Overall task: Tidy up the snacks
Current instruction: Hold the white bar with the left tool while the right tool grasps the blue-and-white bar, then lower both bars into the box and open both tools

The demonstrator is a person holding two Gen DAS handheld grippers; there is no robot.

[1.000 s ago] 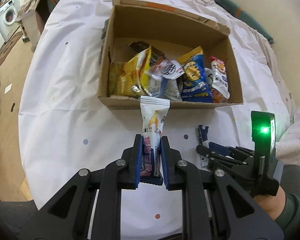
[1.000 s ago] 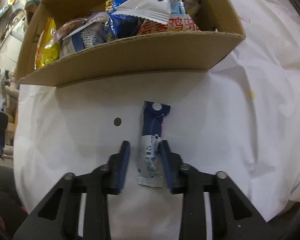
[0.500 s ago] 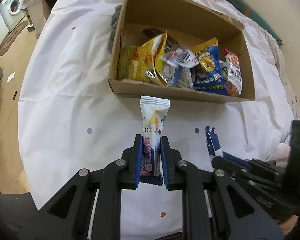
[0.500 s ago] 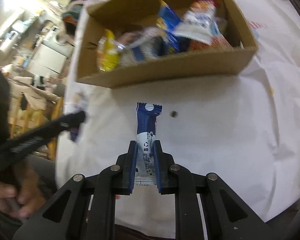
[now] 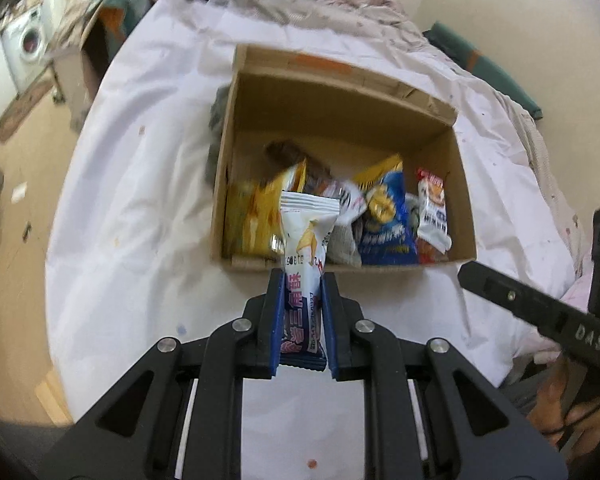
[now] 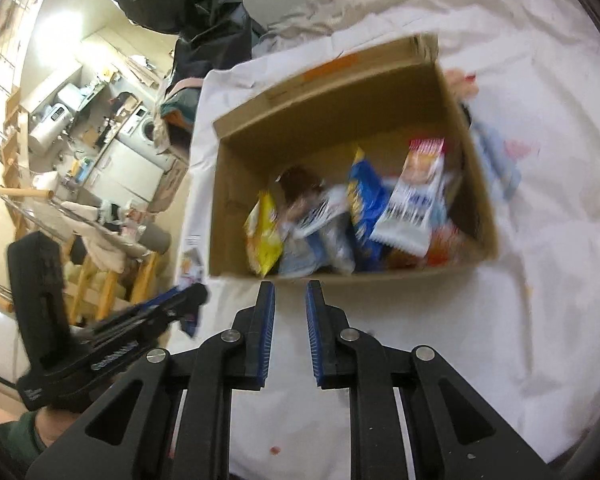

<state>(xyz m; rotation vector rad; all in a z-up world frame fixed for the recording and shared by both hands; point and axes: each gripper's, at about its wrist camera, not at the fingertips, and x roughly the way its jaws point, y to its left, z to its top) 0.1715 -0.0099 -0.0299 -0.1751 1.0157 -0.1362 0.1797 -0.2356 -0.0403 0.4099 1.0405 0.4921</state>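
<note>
Left wrist view: the left claw (image 5: pixel 302 276) is clamped on a white snack packet (image 5: pixel 306 240) with a dark blue lower end. The packet stands upright between the pads, and its crimped top reaches up in front of the near wall of the cardboard box (image 5: pixel 340 120). The box sits open on the table (image 5: pixel 140 200), which is covered in a white cloth. Several snacks lie heaped against the near side of the box: a yellow bag (image 5: pixel 252 216) at the left, a blue bag (image 5: pixel 384 216) in the middle and a red and white packet (image 5: pixel 432 212) at the right. The far half of the box floor is mostly bare.

In the right wrist view, the right claw (image 6: pixel 290 286) is over the cloth just short of the box's near wall. Its blue pads are drawn in to a narrow gap, with nothing visible between them. The left claw shows at the left edge of this view, blurred, with its packet at the tip.
</note>
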